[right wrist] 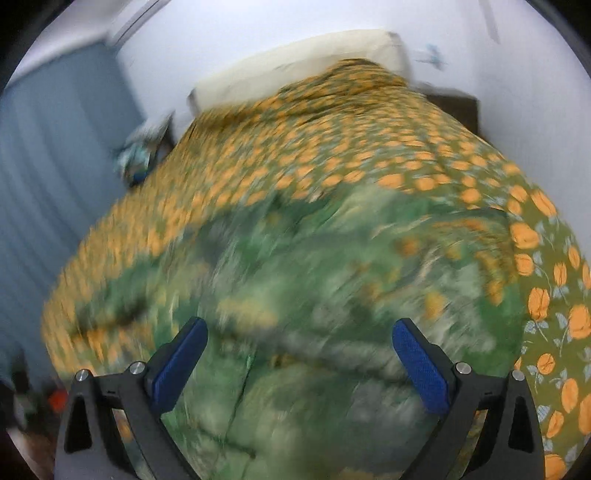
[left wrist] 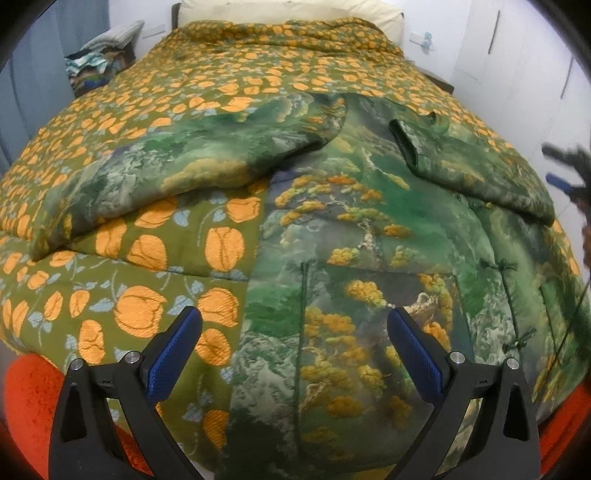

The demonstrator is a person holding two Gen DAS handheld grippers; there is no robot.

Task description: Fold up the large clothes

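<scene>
A large green padded jacket with a tree-and-mountain print lies spread on the bed. Its left sleeve stretches out to the left; its right sleeve is folded in over the body. My left gripper is open and empty, above the jacket's lower left part. My right gripper is open and empty above the jacket; that view is motion-blurred. The right gripper also shows blurred at the right edge of the left wrist view.
The bed carries an olive quilt with orange flowers, also in the right wrist view. A cream headboard stands at the far end. A pile of clothes sits far left. An orange surface lies below the bed's near edge.
</scene>
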